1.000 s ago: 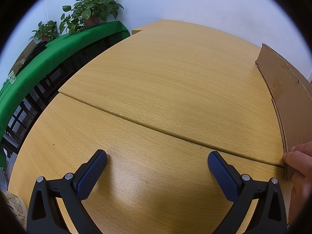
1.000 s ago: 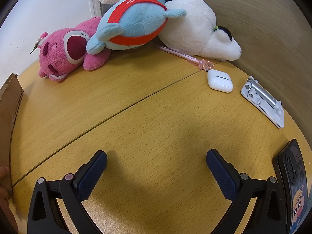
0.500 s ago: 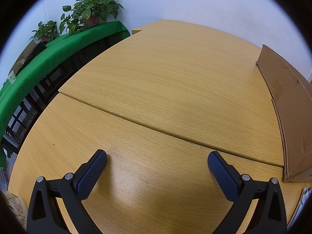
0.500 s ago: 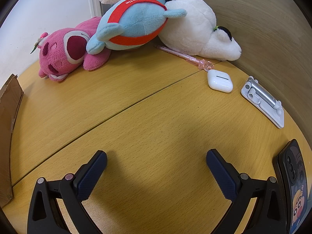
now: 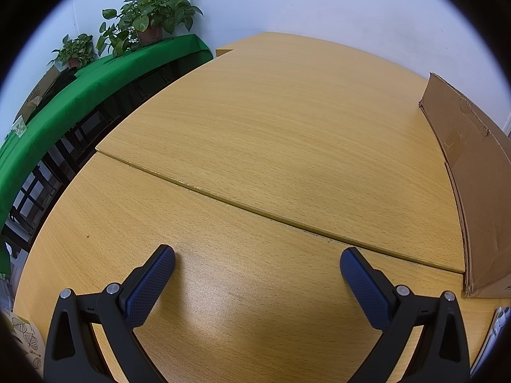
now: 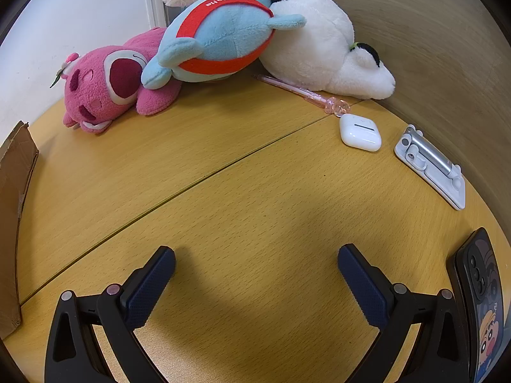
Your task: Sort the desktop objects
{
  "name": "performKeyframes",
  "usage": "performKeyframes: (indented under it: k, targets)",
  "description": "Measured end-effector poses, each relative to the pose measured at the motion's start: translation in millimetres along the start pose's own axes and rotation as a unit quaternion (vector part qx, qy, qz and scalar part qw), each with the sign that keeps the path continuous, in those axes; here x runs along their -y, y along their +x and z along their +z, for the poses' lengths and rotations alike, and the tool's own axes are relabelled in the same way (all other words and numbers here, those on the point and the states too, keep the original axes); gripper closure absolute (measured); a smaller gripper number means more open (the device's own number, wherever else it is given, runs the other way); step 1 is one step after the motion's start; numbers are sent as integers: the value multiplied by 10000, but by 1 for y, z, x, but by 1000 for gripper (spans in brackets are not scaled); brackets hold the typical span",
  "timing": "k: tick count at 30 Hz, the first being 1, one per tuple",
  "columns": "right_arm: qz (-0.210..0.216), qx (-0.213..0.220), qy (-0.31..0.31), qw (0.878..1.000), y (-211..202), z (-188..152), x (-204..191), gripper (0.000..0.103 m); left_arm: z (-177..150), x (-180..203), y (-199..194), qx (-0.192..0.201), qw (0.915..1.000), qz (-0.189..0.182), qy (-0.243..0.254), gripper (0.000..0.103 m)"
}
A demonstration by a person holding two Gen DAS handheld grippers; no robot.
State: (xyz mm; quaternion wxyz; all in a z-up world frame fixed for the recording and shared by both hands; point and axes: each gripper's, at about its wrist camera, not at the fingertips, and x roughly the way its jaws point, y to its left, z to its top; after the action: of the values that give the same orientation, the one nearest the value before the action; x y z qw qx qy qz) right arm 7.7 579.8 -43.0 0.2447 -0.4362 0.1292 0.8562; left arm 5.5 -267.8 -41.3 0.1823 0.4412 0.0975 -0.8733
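My left gripper (image 5: 257, 263) is open and empty over bare wooden table. A cardboard box (image 5: 472, 175) stands to its right. My right gripper (image 6: 255, 263) is open and empty, low over the table. Far ahead of it lie a pink plush bear (image 6: 105, 86), a blue plush with a red band (image 6: 220, 38) and a white plush (image 6: 325, 54). A pink pen (image 6: 300, 91), a white earbud case (image 6: 359, 132) and a silver-white folding stand (image 6: 429, 164) lie at the right. A phone in a cartoon case (image 6: 479, 300) lies beside my right finger.
The cardboard box also shows at the left edge of the right wrist view (image 6: 12, 198). A green-covered shelf (image 5: 64, 102) with potted plants (image 5: 150, 19) stands beyond the table's left edge. A seam (image 5: 271, 214) joins two tabletops. A curved wooden wall (image 6: 431, 48) bounds the right.
A hand that held the cardboard box's near corner one second ago has gone from both views. Neither gripper has moved.
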Motion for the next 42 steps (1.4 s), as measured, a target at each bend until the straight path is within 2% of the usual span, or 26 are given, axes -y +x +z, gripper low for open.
performKeyframes:
  k: [8, 10, 12, 14, 16, 18, 20, 23, 25, 26, 30, 32, 33, 36, 38, 40, 42]
  targets:
    - [25, -2, -42, 10000, -1, -1, 0, 0, -6, 5, -4, 2, 10000, -1, 15, 0]
    - [154, -165, -235, 9995, -3, -2, 0, 0, -14, 7, -11, -49, 10000, -34, 49, 0]
    - [99, -323, -238, 9991, -8, -4, 3, 1, -26, 13, -23, -77, 9998, -69, 190, 0]
    - [273, 29, -142, 9995, -34, -8, 13, 1, -36, 21, -50, 66, 9990, -152, 404, 0]
    - [508, 502, -315, 9969, -75, -10, 16, 0, -42, 29, -86, 323, 9980, -287, 461, 0]
    - [704, 862, -650, 9917, -111, -12, 11, 0, -47, 45, -133, 635, 9943, -654, 558, 0]
    - [1077, 1286, -1105, 9796, -155, -18, 0, 0, -53, 67, -176, 850, 9878, -1041, 782, 0]
    - [1710, 1962, -1510, 9537, -228, -36, -18, 0, -67, 101, -224, 1046, 9792, -1324, 1126, 0]
    - [2168, 2152, -1779, 9355, -268, -54, -36, 0, -79, 118, -241, 996, 9764, -1499, 1195, 0]
    - [2343, 2113, -1879, 9301, -277, -59, -45, 0, -88, 126, -245, 892, 9743, -1667, 1228, 0]
    - [3387, 1486, -2206, 9025, -300, -97, -80, 0, -118, 146, -244, 455, 9682, -2108, 1269, 0]
    - [3987, 969, -2324, 8818, -295, -120, -99, 0, -130, 154, -237, 337, 9666, -2165, 1326, 0]
    - [4143, 798, -2404, 8742, -294, -129, -108, 0, -136, 157, -233, 288, 9663, -2178, 1341, 0]
    - [4323, 371, -2760, 8576, -286, -159, -141, 0, -144, 160, -219, 1, 9622, -2408, 1275, 1]
    - [4598, -13, -3087, 8326, -286, -186, -168, 0, -149, 166, -208, -144, 9583, -2578, 1223, 1]
    - [4701, -239, -3371, 8153, -289, -212, -188, 0, -147, 166, -197, -309, 9586, -2593, 1138, 4]
    - [4809, -499, -3599, 7979, -289, -235, -209, 0, -147, 163, -190, -437, 9535, -2833, 935, 5]
